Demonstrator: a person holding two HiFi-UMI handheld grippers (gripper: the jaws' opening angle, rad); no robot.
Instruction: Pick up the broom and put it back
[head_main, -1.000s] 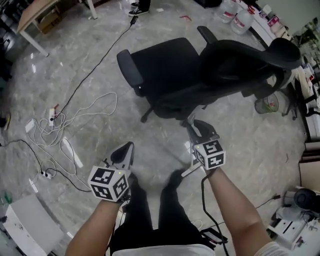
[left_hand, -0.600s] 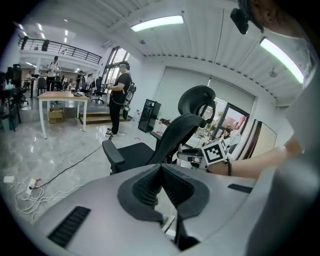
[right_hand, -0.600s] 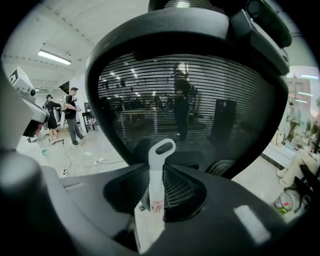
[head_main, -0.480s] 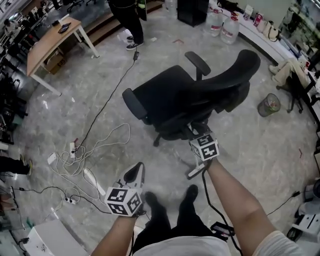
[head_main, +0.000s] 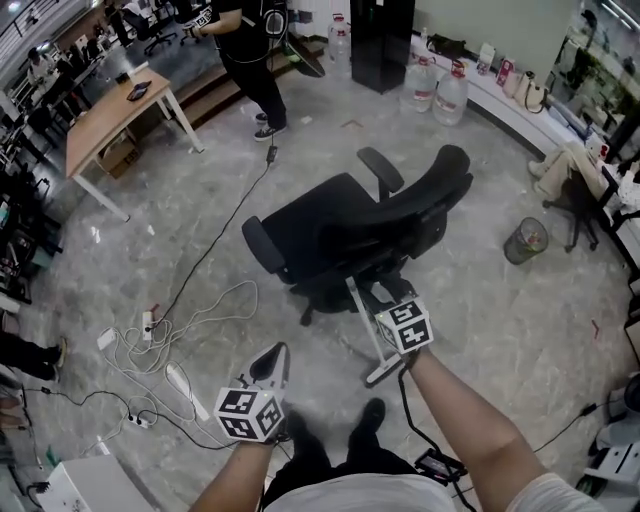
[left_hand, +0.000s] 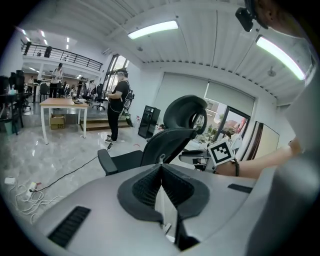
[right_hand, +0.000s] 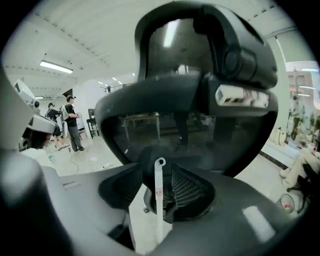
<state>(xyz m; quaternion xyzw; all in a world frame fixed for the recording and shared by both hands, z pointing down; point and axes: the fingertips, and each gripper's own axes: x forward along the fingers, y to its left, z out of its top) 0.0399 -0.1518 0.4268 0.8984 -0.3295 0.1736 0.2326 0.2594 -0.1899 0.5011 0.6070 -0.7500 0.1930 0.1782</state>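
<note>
The broom's thin white handle (head_main: 362, 322) runs past my right gripper (head_main: 386, 293) down to the floor by my feet. In the right gripper view the handle (right_hand: 159, 196) stands upright between the ribbed pads (right_hand: 182, 187), with a gap on each side. The right gripper (right_hand: 158, 186) has its jaws opening around the handle. Its end loop reaches up in front of the black office chair (right_hand: 200, 100). My left gripper (head_main: 270, 362) hangs lower left over bare floor. Seen in its own view, the left gripper (left_hand: 160, 169) is shut, its pads meeting on nothing.
The black office chair (head_main: 340, 230) stands right in front of both grippers. White cables and power strips (head_main: 165, 335) lie on the floor at left. A wooden desk (head_main: 110, 115), a standing person (head_main: 245, 45), water jugs (head_main: 435, 88) and a bin (head_main: 526, 240) are farther off.
Both grippers have risen and the view has lifted off the floor, showing more of the room. The right gripper still has the white handle at its jaws.
</note>
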